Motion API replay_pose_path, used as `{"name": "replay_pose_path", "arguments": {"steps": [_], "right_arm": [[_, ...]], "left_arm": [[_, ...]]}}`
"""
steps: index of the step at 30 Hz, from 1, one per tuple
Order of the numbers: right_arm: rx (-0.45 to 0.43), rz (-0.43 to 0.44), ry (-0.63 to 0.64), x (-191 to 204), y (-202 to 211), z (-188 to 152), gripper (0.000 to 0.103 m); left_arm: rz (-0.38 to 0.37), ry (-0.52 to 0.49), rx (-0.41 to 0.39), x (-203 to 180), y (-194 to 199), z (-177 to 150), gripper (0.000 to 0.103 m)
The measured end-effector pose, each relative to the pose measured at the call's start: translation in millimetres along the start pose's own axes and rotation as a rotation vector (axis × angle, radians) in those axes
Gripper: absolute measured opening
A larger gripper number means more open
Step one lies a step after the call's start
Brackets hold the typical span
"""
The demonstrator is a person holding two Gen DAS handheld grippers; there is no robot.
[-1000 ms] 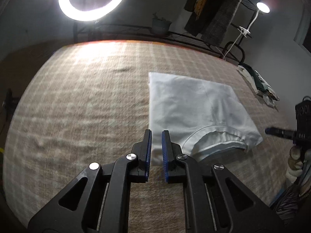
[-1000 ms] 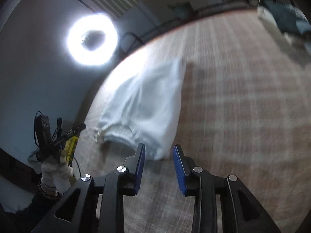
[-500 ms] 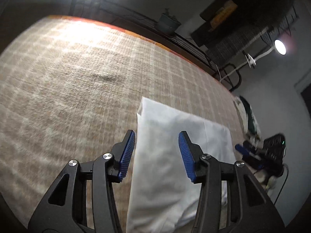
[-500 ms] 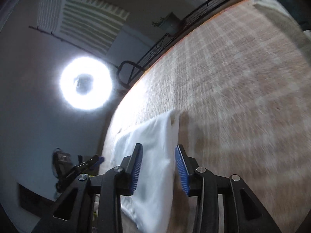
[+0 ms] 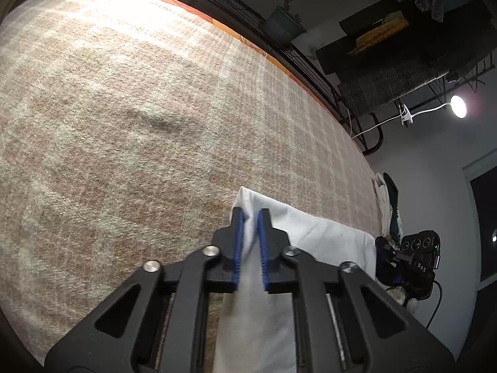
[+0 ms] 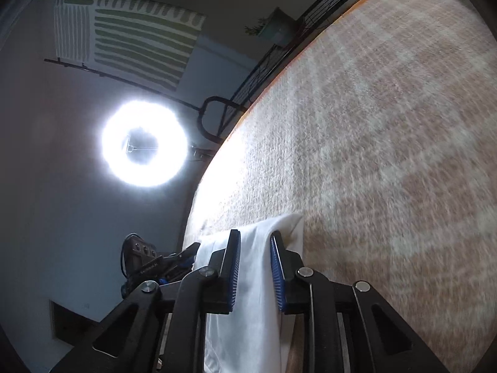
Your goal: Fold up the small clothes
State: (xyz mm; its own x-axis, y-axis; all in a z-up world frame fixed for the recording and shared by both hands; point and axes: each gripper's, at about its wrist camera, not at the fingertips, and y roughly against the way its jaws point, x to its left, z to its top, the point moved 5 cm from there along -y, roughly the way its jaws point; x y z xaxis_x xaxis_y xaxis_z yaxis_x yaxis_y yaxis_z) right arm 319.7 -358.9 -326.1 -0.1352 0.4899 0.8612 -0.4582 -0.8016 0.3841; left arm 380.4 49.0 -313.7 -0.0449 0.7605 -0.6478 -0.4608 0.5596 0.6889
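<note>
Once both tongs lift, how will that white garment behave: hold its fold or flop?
Probably floppy: the white garment is thin cloth, already creased where the left tongs pinch its edge. Likely light, since it lies flat on the woven blanket. The right tongs have just been closing around the other edge, so the span between may sag.
</note>
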Motion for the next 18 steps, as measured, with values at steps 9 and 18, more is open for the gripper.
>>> {"name": "replay_pose_path", "arguments": {"steps": [9,18], "right_arm": [[-0.063,-0.297,0.117,13.2,-4.2,8.0,0.005],[-0.047,-0.385,0.310,63.8,6.1,8.5,0.030]], "left_arm": [[0.206,-0.119,-0.141,6.2,24.6,5.8,0.000],[0.207,-0.305,-0.112,-42.0,43.7,-15.5,0.013]]}}
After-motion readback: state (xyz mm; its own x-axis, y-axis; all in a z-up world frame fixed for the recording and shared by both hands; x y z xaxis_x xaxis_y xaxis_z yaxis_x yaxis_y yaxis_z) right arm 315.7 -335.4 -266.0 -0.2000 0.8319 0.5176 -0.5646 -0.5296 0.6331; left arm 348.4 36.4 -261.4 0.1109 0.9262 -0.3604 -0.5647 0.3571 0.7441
